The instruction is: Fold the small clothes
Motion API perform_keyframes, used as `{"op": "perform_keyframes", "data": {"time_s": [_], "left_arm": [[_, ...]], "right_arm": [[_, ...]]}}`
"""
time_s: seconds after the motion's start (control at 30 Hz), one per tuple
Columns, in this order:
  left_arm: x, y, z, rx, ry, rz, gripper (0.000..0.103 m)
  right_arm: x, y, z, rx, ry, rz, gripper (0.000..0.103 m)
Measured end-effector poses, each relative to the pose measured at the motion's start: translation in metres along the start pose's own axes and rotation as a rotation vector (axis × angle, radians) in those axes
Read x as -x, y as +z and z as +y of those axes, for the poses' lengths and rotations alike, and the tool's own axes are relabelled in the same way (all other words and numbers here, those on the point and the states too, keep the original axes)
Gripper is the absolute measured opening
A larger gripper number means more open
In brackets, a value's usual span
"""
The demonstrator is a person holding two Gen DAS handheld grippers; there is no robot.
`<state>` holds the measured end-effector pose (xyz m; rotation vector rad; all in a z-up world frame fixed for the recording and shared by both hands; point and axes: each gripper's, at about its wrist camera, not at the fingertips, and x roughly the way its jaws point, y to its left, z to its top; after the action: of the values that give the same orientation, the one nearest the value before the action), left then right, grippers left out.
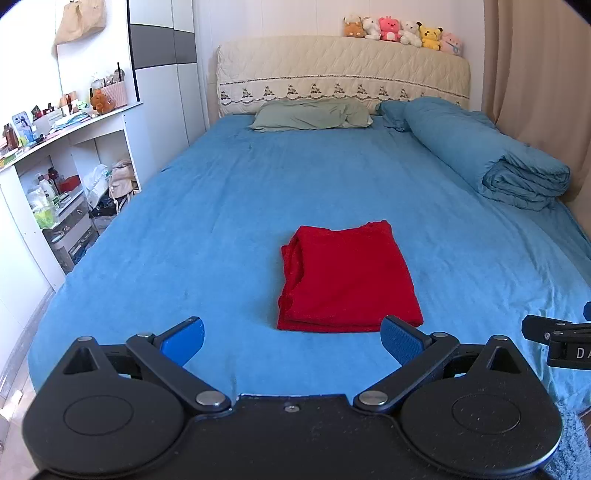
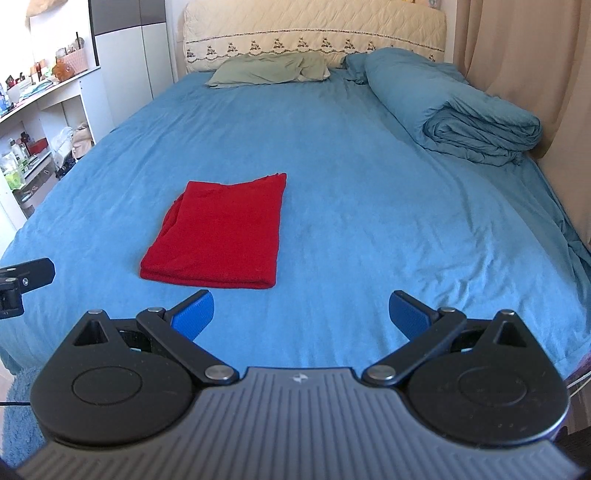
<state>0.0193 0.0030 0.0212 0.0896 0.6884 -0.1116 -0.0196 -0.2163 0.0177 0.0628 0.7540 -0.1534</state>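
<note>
A red garment (image 1: 347,280) lies folded into a neat rectangle on the blue bed sheet (image 1: 207,206), layered edges on its left and near sides. My left gripper (image 1: 293,341) hovers open just short of its near edge, blue pads (image 1: 184,339) spread wide, nothing between them. In the right wrist view the same red garment (image 2: 218,230) lies ahead to the left. My right gripper (image 2: 301,314) is open and empty over the blue bed sheet (image 2: 369,206), to the right of the garment's near edge. Each view catches part of the other gripper at its side.
A rolled blue duvet (image 1: 491,155) lies along the bed's right side by a beige curtain (image 1: 535,74). A green pillow (image 1: 310,116) rests against the quilted headboard (image 1: 340,70) topped with plush toys (image 1: 402,31). Cluttered white shelves (image 1: 62,177) stand left of the bed.
</note>
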Motion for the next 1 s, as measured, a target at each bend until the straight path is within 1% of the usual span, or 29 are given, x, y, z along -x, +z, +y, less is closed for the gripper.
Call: {"op": "perform_keyframes", "data": {"time_s": [1.0], "left_arm": [[0.0081, 0.0017, 0.0021, 0.005, -0.002, -0.016, 0.103]], "right_arm": [[0.0029, 0.0013, -0.0015, -0.002, 0.000, -0.002, 0.103]]}}
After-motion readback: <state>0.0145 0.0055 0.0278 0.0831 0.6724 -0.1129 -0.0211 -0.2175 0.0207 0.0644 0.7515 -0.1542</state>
